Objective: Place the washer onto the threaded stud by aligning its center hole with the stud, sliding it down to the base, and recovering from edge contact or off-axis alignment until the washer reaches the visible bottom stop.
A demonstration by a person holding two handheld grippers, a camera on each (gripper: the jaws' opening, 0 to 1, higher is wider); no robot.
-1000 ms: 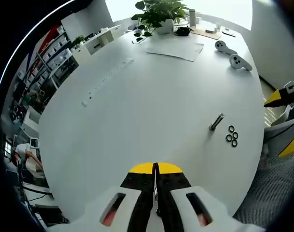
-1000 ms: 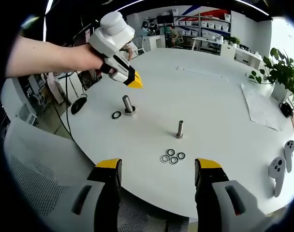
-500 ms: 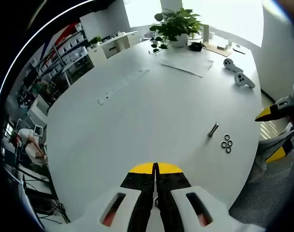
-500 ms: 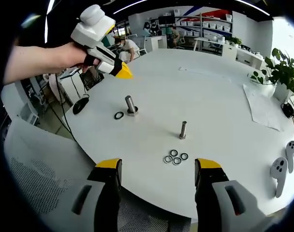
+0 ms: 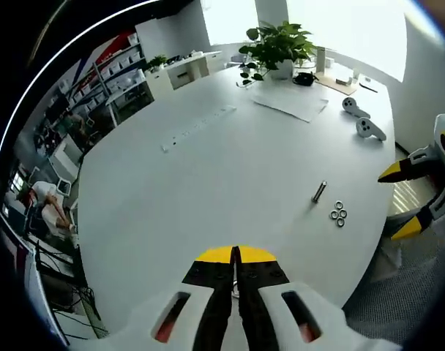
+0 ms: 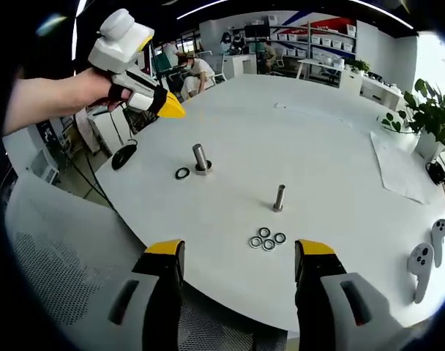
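Left gripper (image 5: 236, 257) was pressed shut on nothing, held off the table (image 6: 339, 157); right gripper (image 6: 237, 252) stood wide open, empty. One washer (image 6: 182, 173) lay flat just beside the near stud (image 6: 200, 157) — not threaded. Four washers (image 6: 267, 239) sat clustered by the second stud (image 6: 279, 197). Placement not begun.

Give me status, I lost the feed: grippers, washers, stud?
Left gripper shut, raised. Right gripper open, empty. Four washers loose on table beside bare stud. Nothing blocking.
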